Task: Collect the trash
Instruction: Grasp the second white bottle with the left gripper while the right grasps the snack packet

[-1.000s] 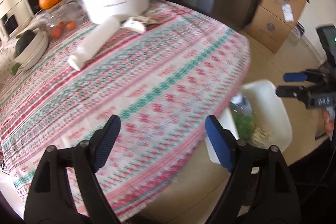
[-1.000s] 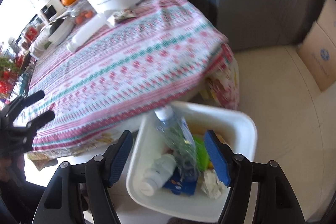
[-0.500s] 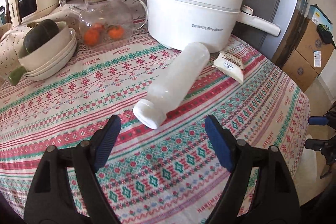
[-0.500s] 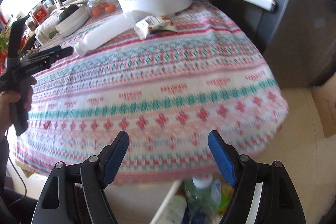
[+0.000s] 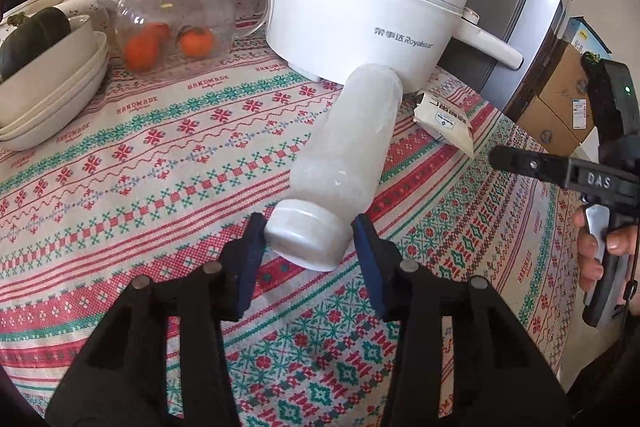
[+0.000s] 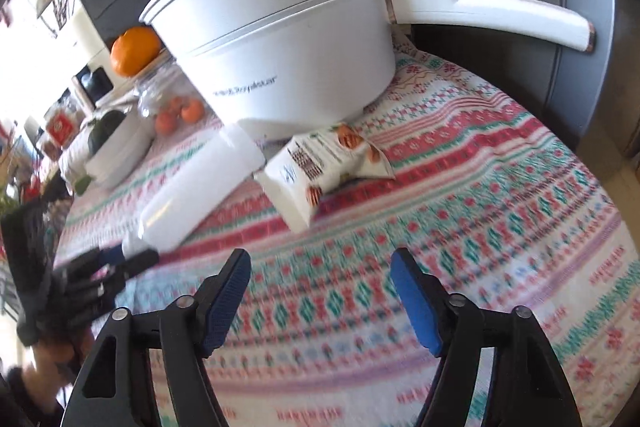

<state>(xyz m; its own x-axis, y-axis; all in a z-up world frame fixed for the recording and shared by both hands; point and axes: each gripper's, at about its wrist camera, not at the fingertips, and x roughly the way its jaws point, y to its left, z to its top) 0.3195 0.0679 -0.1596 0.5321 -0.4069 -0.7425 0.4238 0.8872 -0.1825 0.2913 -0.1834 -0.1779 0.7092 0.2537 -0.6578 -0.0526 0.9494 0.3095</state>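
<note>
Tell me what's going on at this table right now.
A person is clearing trash with two handheld grippers. The left gripper has its pads on either side of the cap end of a white plastic bottle lying on the patterned tablecloth. The right gripper hangs open, facing a snack wrapper beside the white pot.

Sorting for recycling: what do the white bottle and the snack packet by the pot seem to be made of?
White bottle: likely plastic, matte and slightly translucent with a frosted look. Snack packet: probably thin printed plastic film, since it is creased and has crimped ends.
</note>
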